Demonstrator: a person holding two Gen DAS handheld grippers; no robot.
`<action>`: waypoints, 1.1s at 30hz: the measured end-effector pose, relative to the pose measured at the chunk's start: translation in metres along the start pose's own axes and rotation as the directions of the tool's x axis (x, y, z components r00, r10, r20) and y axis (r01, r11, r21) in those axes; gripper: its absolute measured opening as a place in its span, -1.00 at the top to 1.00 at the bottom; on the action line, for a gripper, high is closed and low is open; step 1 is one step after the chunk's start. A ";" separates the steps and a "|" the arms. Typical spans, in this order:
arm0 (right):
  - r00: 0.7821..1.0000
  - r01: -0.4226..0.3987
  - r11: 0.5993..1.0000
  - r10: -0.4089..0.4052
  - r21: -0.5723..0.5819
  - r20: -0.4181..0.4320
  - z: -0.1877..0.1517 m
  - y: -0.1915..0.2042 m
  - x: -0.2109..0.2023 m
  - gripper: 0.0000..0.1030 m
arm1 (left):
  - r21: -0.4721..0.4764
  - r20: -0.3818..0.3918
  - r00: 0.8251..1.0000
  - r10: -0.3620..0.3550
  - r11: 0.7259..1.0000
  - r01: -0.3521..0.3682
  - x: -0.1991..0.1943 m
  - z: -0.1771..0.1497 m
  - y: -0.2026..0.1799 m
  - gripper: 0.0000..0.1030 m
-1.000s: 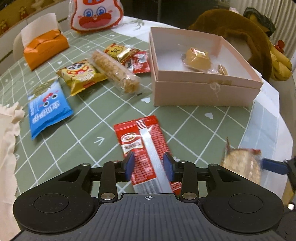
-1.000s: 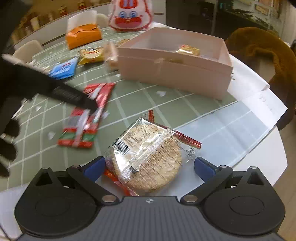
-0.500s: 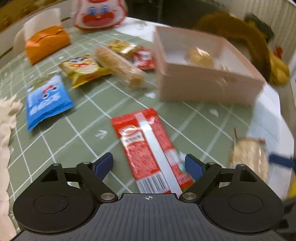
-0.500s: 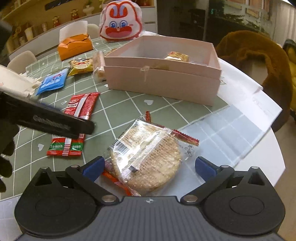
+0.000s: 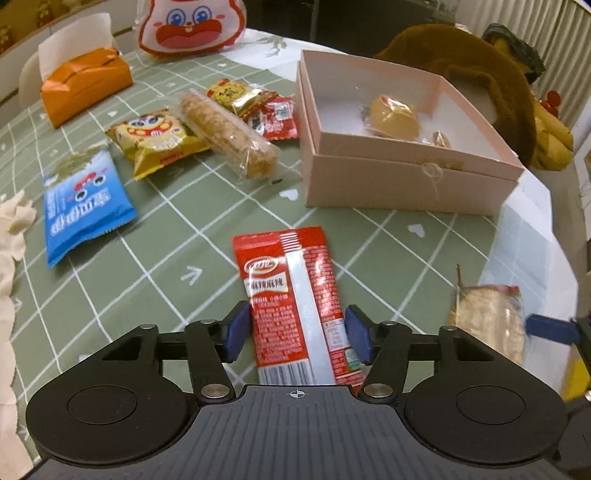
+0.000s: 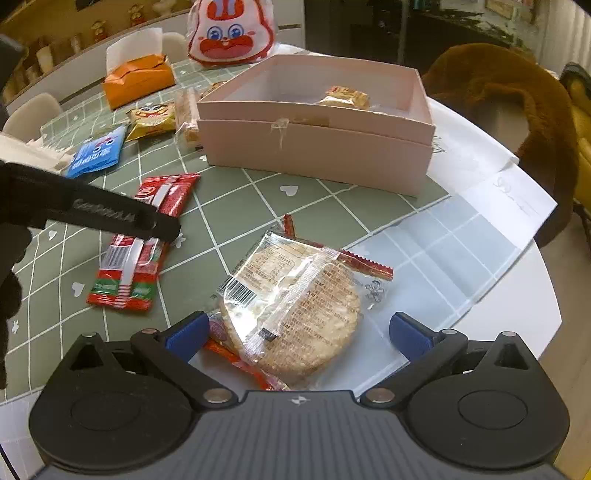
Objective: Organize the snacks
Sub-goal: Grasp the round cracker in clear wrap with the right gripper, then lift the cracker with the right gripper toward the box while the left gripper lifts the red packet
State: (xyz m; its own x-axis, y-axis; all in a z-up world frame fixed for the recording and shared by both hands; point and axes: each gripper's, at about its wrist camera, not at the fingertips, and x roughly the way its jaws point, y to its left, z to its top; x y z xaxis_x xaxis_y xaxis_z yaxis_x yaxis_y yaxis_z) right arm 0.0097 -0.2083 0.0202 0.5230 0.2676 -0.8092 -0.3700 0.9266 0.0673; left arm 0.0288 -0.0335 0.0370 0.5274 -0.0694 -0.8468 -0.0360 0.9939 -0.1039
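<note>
A long red snack packet [image 5: 295,299] lies flat on the green checked tablecloth, also seen in the right wrist view [image 6: 144,243]. My left gripper [image 5: 295,332] straddles its near end, jaws partly closed, pads close to its edges without squeezing it. My right gripper [image 6: 297,332] is open wide around a round rice cracker in clear wrap [image 6: 295,306], which lies at the table's near edge and shows in the left view [image 5: 491,321]. The open pink box [image 5: 399,177] holds a yellow wrapped cake [image 5: 393,118].
Blue packet [image 5: 83,210], yellow packet [image 5: 159,138], a clear-wrapped biscuit roll [image 5: 229,133] and small red and gold packets [image 5: 258,107] lie left of the box. An orange tissue box [image 5: 83,85] and a rabbit bag [image 5: 192,26] stand behind. A brown plush chair [image 6: 517,110] stands right.
My left gripper opened wide over the red packet, then narrowed again around its near end. My right gripper stayed open around the rice cracker.
</note>
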 end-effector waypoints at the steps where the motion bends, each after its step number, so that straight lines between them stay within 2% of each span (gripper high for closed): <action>1: 1.000 -0.004 1.000 0.004 -0.007 -0.007 0.001 -0.001 0.000 -1.00 | -0.008 -0.009 1.000 -0.013 1.000 0.013 -0.002 -0.001 0.001 -0.15; 7: 0.999 -0.016 1.000 0.015 -0.019 -0.044 -0.002 -0.012 -0.005 -1.00 | -0.035 -0.040 0.997 -0.062 0.998 0.061 -0.010 -0.009 0.004 -0.12; 19: 0.999 0.021 0.999 -0.019 0.038 -0.051 -0.003 -0.014 -0.005 -1.00 | -0.008 -0.038 0.998 -0.050 0.999 0.049 -0.011 -0.013 0.000 -0.12; 27: 0.996 0.054 0.995 -0.047 0.087 -0.074 0.004 -0.008 -0.001 -1.00 | -0.003 -0.027 0.997 -0.074 0.997 0.074 -0.014 -0.020 0.003 -0.12; 33: 0.996 0.048 0.992 -0.039 0.114 -0.085 0.015 -0.006 0.005 -0.97 | 0.025 -0.053 0.996 -0.069 0.997 0.070 -0.017 -0.022 0.001 -0.14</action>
State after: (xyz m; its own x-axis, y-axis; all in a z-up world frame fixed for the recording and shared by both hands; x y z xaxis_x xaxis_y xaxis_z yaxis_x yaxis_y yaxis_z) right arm 0.0256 -0.2087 0.0243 0.4693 0.2082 -0.8582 -0.2541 0.9626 0.0945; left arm 0.0013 -0.0335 0.0394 0.4833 -0.1418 -0.8639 0.0222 0.9885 -0.1499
